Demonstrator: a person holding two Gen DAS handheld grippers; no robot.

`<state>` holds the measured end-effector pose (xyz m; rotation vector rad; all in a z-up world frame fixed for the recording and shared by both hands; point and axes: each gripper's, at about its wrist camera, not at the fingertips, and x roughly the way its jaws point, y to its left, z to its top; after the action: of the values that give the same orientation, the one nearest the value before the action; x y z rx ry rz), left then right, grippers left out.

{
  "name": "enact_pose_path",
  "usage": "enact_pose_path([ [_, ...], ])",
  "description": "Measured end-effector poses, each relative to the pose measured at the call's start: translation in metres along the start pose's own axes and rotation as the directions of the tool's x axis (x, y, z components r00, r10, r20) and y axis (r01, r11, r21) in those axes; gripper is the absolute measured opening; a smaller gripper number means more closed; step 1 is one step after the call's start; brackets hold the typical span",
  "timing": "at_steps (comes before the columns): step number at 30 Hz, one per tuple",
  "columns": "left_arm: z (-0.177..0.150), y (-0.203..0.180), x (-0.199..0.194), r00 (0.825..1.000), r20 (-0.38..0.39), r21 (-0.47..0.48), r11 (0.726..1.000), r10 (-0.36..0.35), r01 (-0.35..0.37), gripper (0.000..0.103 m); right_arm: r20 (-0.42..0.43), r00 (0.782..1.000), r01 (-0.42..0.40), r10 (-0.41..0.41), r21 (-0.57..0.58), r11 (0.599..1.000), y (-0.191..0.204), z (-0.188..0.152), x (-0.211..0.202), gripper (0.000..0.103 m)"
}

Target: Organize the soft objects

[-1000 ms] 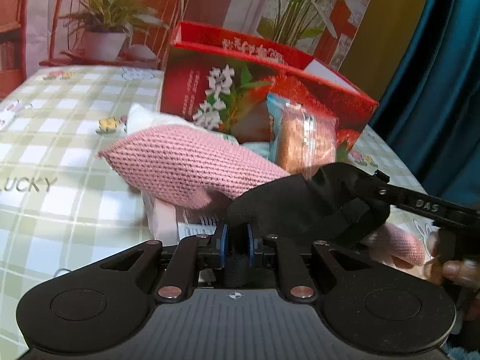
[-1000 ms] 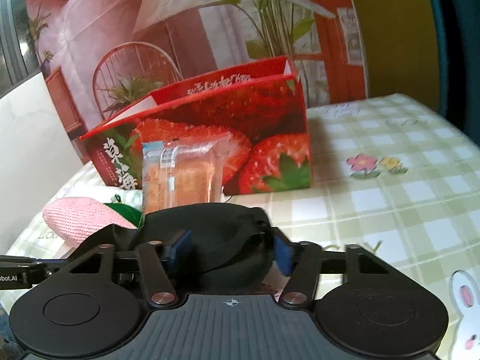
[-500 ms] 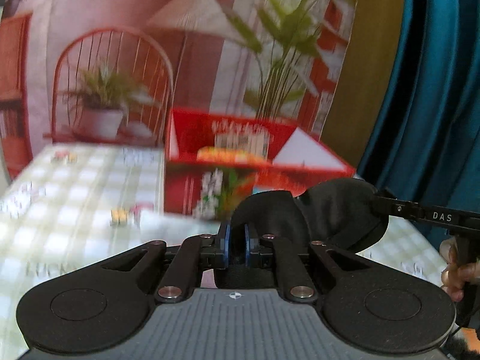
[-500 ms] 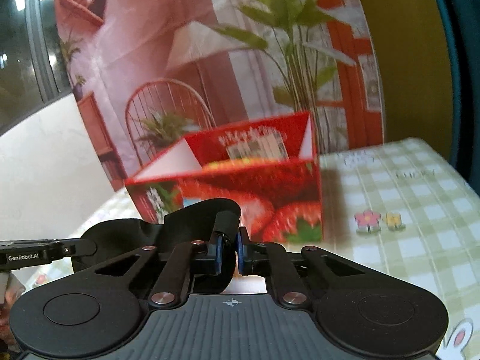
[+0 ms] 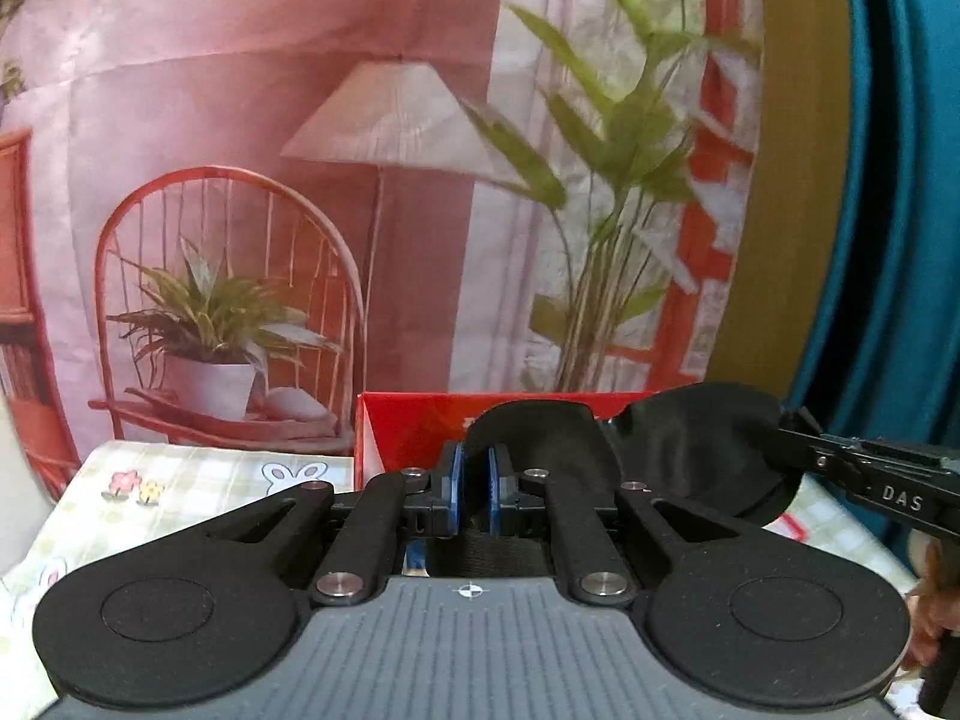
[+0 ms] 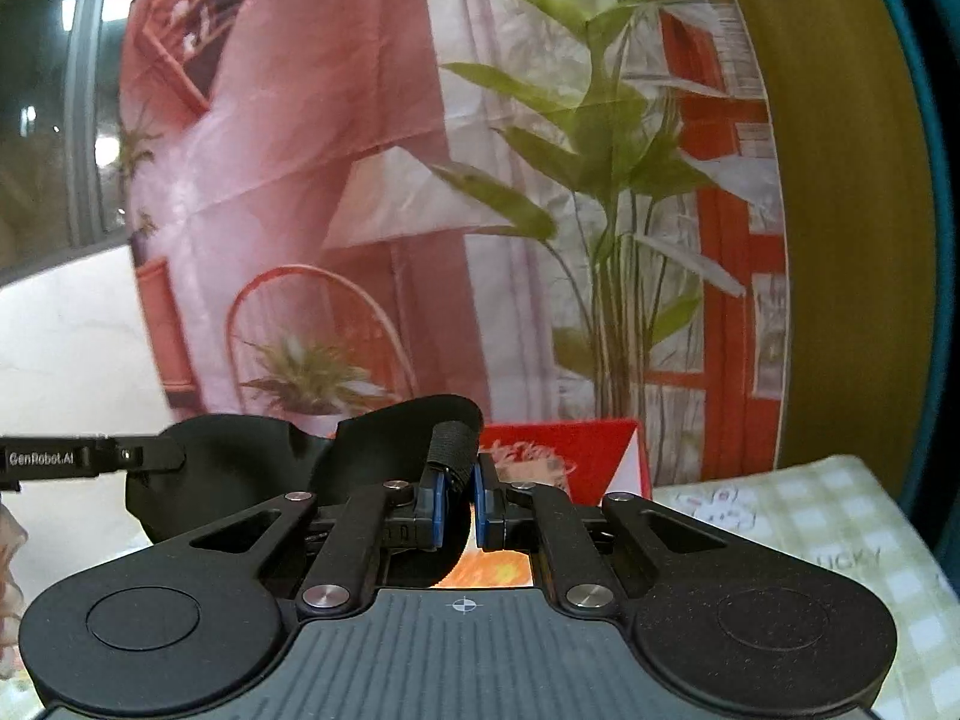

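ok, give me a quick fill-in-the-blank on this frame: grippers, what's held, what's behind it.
1. Both hand-held grippers are shut on one black ____.
2. The left hand-held gripper and right hand-held gripper hold it at ____ ends.
3. The box behind the sleep mask is ____ in colour.
4. The tablecloth has a ____ pattern.

Missing: sleep mask; opposite; red; checked

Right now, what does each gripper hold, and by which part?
Both hold one black eye mask: the left gripper pinches one end, the right gripper its strap end.
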<state>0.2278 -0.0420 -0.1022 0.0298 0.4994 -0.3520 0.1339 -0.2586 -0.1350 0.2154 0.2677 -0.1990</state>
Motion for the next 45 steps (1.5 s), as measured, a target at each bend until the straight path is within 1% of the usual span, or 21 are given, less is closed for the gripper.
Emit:
enact_pose_path([
  [2, 0.002, 0.000, 0.027, 0.998, -0.062, 0.018, 1.000, 0.000, 0.002, 0.010, -0.035, 0.999, 0.020, -0.021, -0.003, 1.000, -0.002, -0.001, 0.020, 0.009],
  [6, -0.007, 0.011, 0.062, 0.984, -0.174, -0.024, 1.000, -0.021, 0.017, 0.010, -0.144, 0.988, 0.047, -0.047, -0.004, 0.999, -0.008, -0.016, 0.053, 0.008],
  [10, -0.018, 0.012, 0.081, 0.958, -0.285, -0.015, 1.000, -0.030, 0.027, 0.010, -0.251, 0.965, 0.072, -0.076, -0.024, 0.997, -0.008, -0.029, 0.074, 0.009],
  [11, -0.020, 0.012, 0.084, 0.953, -0.301, -0.016, 0.999, -0.033, 0.030, 0.010, -0.275, 0.958, 0.074, -0.077, -0.021, 0.997, -0.008, -0.031, 0.078, 0.009],
  [13, -0.024, 0.011, 0.087, 0.948, -0.318, -0.008, 1.000, -0.030, 0.029, 0.010, -0.304, 0.949, 0.083, -0.083, -0.014, 0.996, -0.008, -0.033, 0.082, 0.009],
  [15, -0.027, 0.011, 0.088, 0.946, -0.321, -0.012, 0.999, -0.035, 0.033, 0.010, -0.314, 0.945, 0.090, -0.088, -0.009, 0.996, -0.008, -0.036, 0.083, 0.009],
  [19, -0.026, 0.010, 0.083, 0.953, -0.301, 0.013, 0.999, -0.029, 0.034, 0.011, -0.319, 0.939, 0.121, -0.125, -0.032, 0.992, -0.007, -0.039, 0.082, 0.014],
  [21, -0.023, 0.007, 0.080, 0.956, -0.292, 0.038, 0.999, -0.012, 0.024, 0.018, -0.315, 0.937, 0.140, -0.150, -0.053, 0.989, -0.007, -0.037, 0.081, 0.020],
  [22, -0.022, 0.007, 0.077, 0.958, -0.287, 0.041, 0.999, -0.004, 0.016, 0.034, -0.312, 0.937, 0.142, -0.155, -0.063, 0.988, -0.006, -0.036, 0.079, 0.024],
  [23, -0.020, 0.007, 0.075, 0.960, -0.279, 0.039, 0.999, 0.005, 0.007, 0.056, -0.309, 0.938, 0.141, -0.155, -0.068, 0.988, -0.005, -0.035, 0.078, 0.031],
  [24, -0.019, 0.007, 0.071, 0.963, -0.269, 0.036, 0.999, 0.016, -0.006, 0.067, -0.304, 0.940, 0.139, -0.154, -0.070, 0.988, -0.005, -0.034, 0.075, 0.036],
  [25, -0.018, 0.007, 0.066, 0.966, -0.255, 0.034, 0.999, 0.033, -0.025, 0.083, -0.298, 0.943, 0.135, -0.150, -0.071, 0.988, -0.004, -0.033, 0.073, 0.046],
  [26, -0.017, 0.007, 0.061, 0.969, -0.240, 0.034, 0.998, 0.052, -0.045, 0.094, -0.289, 0.946, 0.130, -0.146, -0.074, 0.989, -0.002, -0.033, 0.069, 0.055],
  [27, -0.016, 0.006, 0.058, 0.970, -0.234, 0.037, 0.998, 0.064, -0.057, 0.096, -0.283, 0.948, 0.128, -0.145, -0.078, 0.989, -0.001, -0.032, 0.067, 0.059],
  [29, -0.014, 0.005, 0.049, 0.971, -0.229, 0.047, 0.997, 0.076, -0.067, 0.098, -0.276, 0.951, 0.122, -0.141, -0.083, 0.989, 0.001, -0.032, 0.062, 0.073],
  [30, -0.014, 0.004, 0.046, 0.970, -0.233, 0.050, 0.997, 0.076, -0.066, 0.099, -0.274, 0.952, 0.120, -0.138, -0.082, 0.989, 0.001, -0.031, 0.060, 0.077],
  [32, -0.014, 0.003, 0.039, 0.968, -0.235, 0.051, 0.996, 0.082, -0.072, 0.103, -0.262, 0.956, 0.117, -0.133, -0.076, 0.990, 0.002, -0.031, 0.055, 0.094],
  [34, -0.016, 0.003, 0.031, 0.969, -0.230, 0.048, 0.995, 0.093, -0.084, 0.103, -0.243, 0.962, 0.114, -0.127, -0.065, 0.991, 0.003, -0.031, 0.048, 0.103],
  [37, -0.019, 0.004, 0.017, 0.969, -0.222, 0.043, 0.994, 0.109, -0.102, 0.103, -0.231, 0.966, 0.111, -0.116, -0.035, 0.993, 0.002, -0.031, 0.039, 0.103],
  [42, -0.022, 0.005, -0.009, 0.973, -0.176, 0.014, 0.988, 0.153, -0.153, 0.103, -0.202, 0.974, 0.106, -0.103, 0.004, 0.994, 0.005, -0.034, 0.022, 0.103],
  [45, -0.024, 0.006, -0.023, 0.972, -0.158, -0.002, 0.984, 0.175, -0.177, 0.103, -0.183, 0.980, 0.078, -0.071, 0.031, 0.996, 0.006, -0.035, 0.011, 0.103],
])
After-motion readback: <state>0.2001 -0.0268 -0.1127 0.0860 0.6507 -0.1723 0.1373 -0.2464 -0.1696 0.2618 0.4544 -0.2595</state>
